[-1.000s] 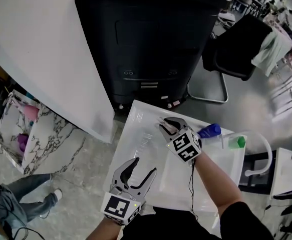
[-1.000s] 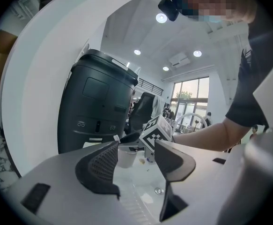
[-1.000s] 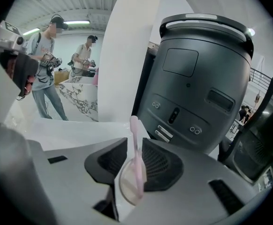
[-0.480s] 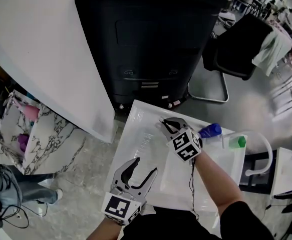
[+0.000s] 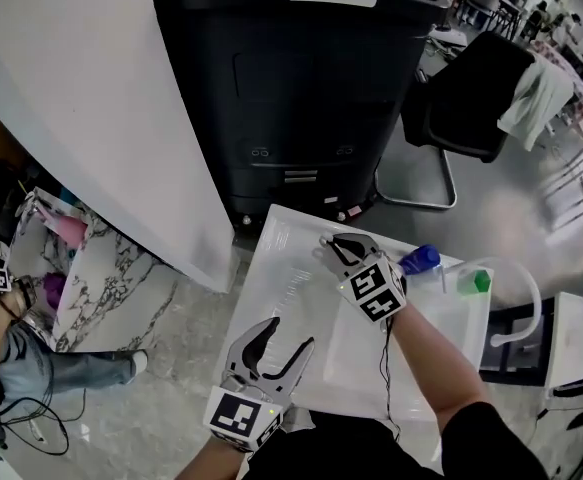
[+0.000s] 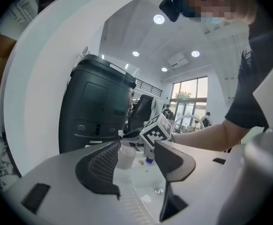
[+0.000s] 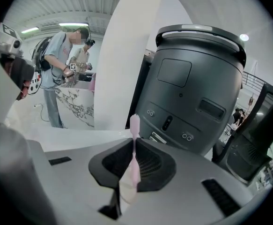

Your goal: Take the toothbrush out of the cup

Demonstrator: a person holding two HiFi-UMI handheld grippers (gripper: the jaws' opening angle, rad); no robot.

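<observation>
The right gripper (image 5: 337, 249) is over the far part of the white worktop (image 5: 271, 268), and its jaws, which have just been closing, are now narrow and pinched on the pink toothbrush (image 7: 134, 124). In the right gripper view the brush stands nearly upright between the two dark pads: its bristle head rises above them and its handle runs down past them toward a pale, translucent cup (image 6: 126, 157) directly beneath. The lower end of the brush looks to be inside that cup, though the jaws cover most of it. The left gripper view shows the same cup standing upright on the worktop, with the right gripper reaching in over its rim. The left gripper (image 5: 289, 336) is at the near edge of the worktop, well apart from the cup, its jaws spread wide with nothing held between them. A blue-capped bottle (image 5: 420, 260) lies just to the right of the right gripper, and a green-topped item (image 5: 478, 283) is a little farther right. Behind the worktop stands a large black appliance (image 5: 301, 98), with a black chair (image 5: 466, 98) to its right.
</observation>
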